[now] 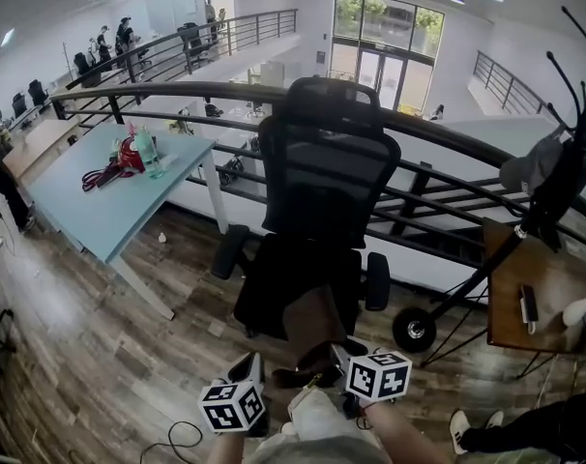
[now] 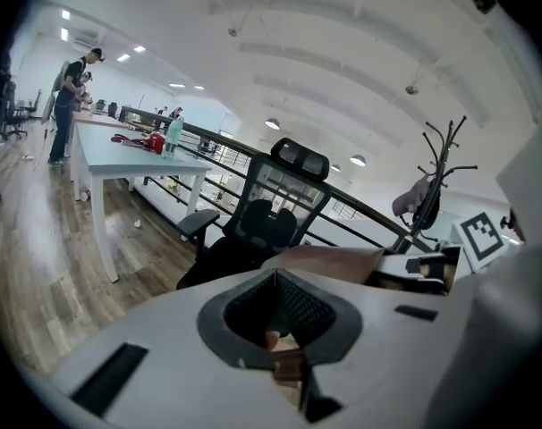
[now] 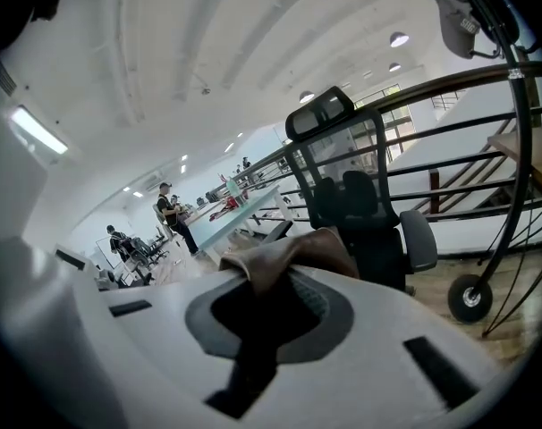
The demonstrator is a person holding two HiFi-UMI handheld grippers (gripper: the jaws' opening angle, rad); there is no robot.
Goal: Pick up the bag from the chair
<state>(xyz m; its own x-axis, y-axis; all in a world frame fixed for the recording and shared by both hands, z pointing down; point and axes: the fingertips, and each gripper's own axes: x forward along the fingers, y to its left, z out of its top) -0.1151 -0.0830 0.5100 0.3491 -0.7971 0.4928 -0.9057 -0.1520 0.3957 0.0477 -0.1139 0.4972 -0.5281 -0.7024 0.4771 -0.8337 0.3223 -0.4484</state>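
Our left gripper [image 2: 275,324] and right gripper [image 3: 266,307] are each closed on the brown bag [image 1: 312,325], to take it evenly off the office chair [image 1: 327,177]

In the head view the marker cubes are covering the jaws of the left gripper [image 1: 247,369] and the right gripper [image 1: 343,358] in front of the chair [image 1: 327,211]. They are also hiding the near end of the brown bag [image 1: 312,329], and whether it is touching the seat cannot be told. In the left gripper view that gripper's grey body is blocking the chair's seat and base. In the right gripper view the bag is draping over the jaws. Right of the chair, the coat rack [image 1: 564,167] and a wooden table [image 1: 511,298] are running off the edge. Left of the chair, the red thing [image 1: 116,169] on the blue table [image 1: 90,211] is showing too small to identify.
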